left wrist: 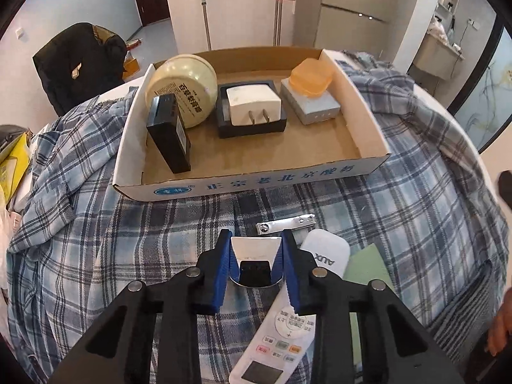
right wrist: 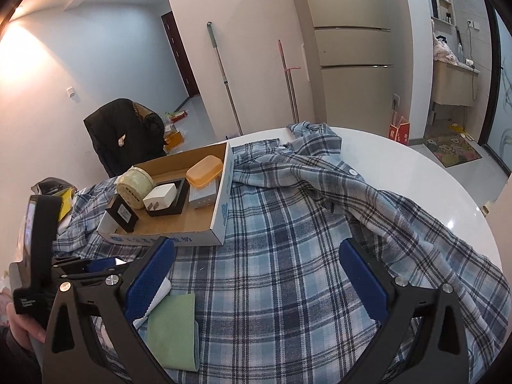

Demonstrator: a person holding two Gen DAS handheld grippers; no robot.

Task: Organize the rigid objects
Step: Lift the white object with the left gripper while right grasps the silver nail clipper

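Observation:
My left gripper (left wrist: 256,240) is shut on a small silver-and-black wedge-shaped object (left wrist: 255,257), held just above the plaid cloth in front of the cardboard box (left wrist: 256,184). The box holds a round cream tin (left wrist: 184,88), a black battery (left wrist: 168,132), a white plug adapter (left wrist: 252,104) on a black tray, a grey block (left wrist: 310,105) and an orange case (left wrist: 310,76). A silver nail clipper (left wrist: 286,222) and a white AUX remote (left wrist: 288,316) lie on the cloth by the left gripper. My right gripper (right wrist: 256,256) is open and empty above the cloth.
A green card (right wrist: 174,329) lies on the plaid shirt (right wrist: 288,240) next to the remote. The shirt covers a white round table (right wrist: 432,185). A black chair with a jacket (right wrist: 124,131) stands behind the box. Yellow items (left wrist: 12,166) sit at the left.

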